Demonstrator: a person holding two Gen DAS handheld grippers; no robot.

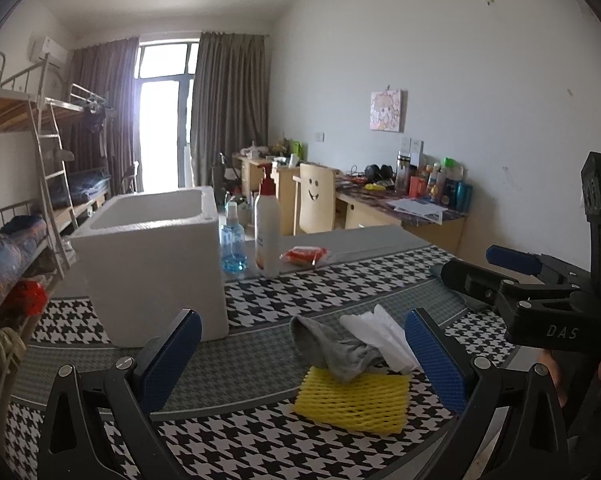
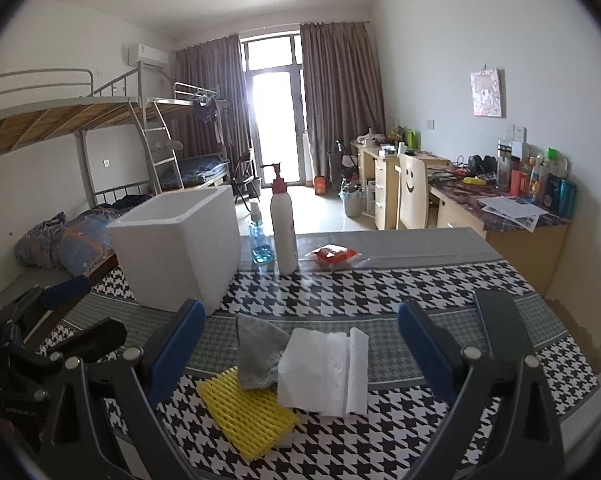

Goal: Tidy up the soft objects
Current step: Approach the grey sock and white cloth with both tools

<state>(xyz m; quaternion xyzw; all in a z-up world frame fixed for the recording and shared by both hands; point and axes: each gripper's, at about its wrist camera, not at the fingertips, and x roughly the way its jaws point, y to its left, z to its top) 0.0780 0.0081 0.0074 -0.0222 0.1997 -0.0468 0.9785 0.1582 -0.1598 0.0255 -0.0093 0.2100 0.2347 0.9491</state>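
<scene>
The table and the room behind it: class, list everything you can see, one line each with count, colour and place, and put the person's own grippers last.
Foam box: one, white, open-topped, table's left.
Pump bottle: one, white with red top, right of box.
Spray bottle: one, clear blue, between box and pump bottle.
Packet: one, red, right of pump bottle.
Cloth: one, grey, overlapping the net.
Foam net: one, yellow, nearest.
Foam sheet: one, white, folded, beside cloth.
Tablecloth: houndstooth.
Left gripper: open.
Right gripper: open.
</scene>
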